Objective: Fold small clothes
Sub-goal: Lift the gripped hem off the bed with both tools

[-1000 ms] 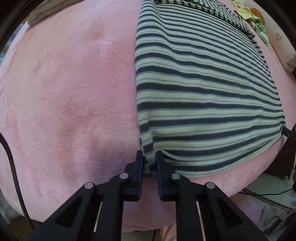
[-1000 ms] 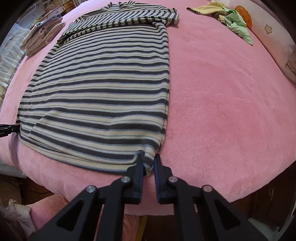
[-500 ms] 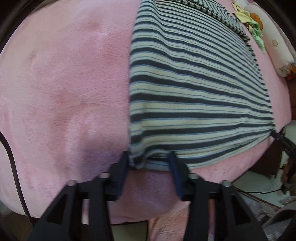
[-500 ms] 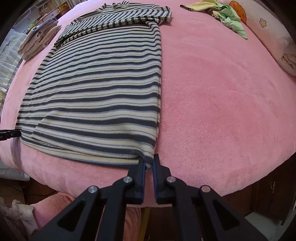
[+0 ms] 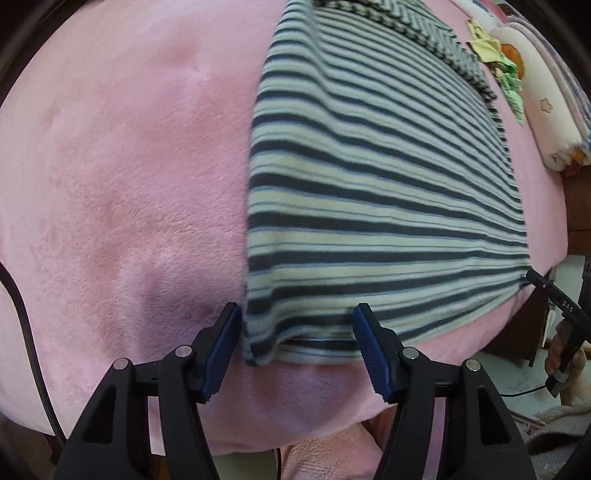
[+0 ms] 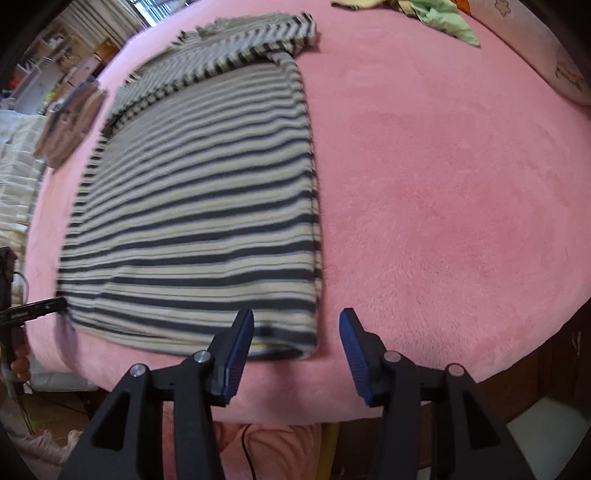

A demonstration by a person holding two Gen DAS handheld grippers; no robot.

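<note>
A grey and cream striped shirt (image 5: 369, 192) lies flat on the pink blanket (image 5: 122, 192), sleeves folded across its far end. My left gripper (image 5: 297, 343) is open, its jaws either side of the shirt's near left hem corner, not holding it. My right gripper (image 6: 297, 345) is open at the near right hem corner of the shirt (image 6: 199, 221). The right gripper's tip shows at the far hem corner in the left wrist view (image 5: 543, 286), and the left gripper's tip shows in the right wrist view (image 6: 37, 308).
Green and yellow small clothes (image 6: 439, 20) lie at the far right by a pale pillow (image 5: 543, 107). A folded beige stack (image 6: 68, 129) lies at the far left. The bed's near edge runs just below both grippers.
Both grippers have opened and let go of the shirt's hem corners. The hem now rests on the blanket, and both grippers have drawn back slightly.
</note>
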